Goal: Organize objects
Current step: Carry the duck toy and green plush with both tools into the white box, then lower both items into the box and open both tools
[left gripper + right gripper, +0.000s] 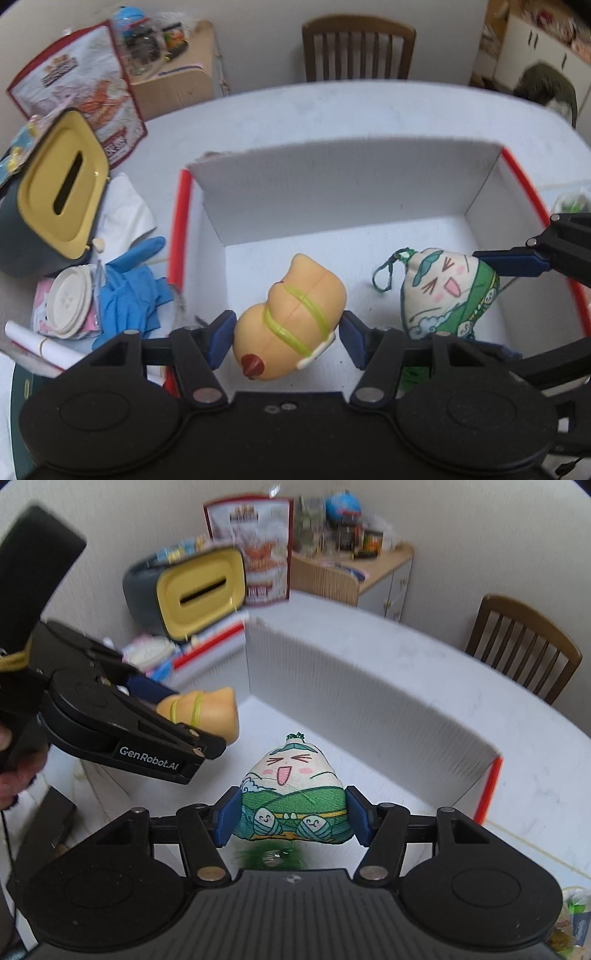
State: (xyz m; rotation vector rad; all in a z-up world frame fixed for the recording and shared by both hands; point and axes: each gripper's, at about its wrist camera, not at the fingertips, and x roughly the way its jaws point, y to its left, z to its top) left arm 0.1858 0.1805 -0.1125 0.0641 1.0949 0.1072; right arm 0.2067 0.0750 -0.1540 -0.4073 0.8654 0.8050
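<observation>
From the left wrist view, we are looking down into the white box [354,192] with red edges, sitting on the tabletop [332,110]. Our left hand-held gripper [286,338] is clamping the orange toy [291,325] between its blue pads, one pad pressing on each side, and the toy is hanging over the box floor near the front. Just to the right, the dumpling plush [443,291] is showing over the same box floor, with the right hand-held gripper [524,258] reaching in from the right edge, one blue finger lying against the plush. Left of the box we are seeing a blue glove [129,288], a yellow-lidded bin [55,188], a white cup lid [70,299] and a printed bag [81,81]. A wooden chair [356,48] is standing beyond the tabletop.

Switching to the right wrist view, our right hand-held gripper [293,818] is gripping the dumpling plush [291,794], the blue pads squeezing its green lower half from both sides. The plush is sitting upright between them, above the box [369,686] interior, face toward the camera. Up on the left, the left hand-held gripper [184,709] is carrying the orange toy [207,712], also over the box. A person's fingers [11,771] are wrapping its handle at the left edge. The bin [199,590] and bag [258,546] are behind the box, blurred.
</observation>
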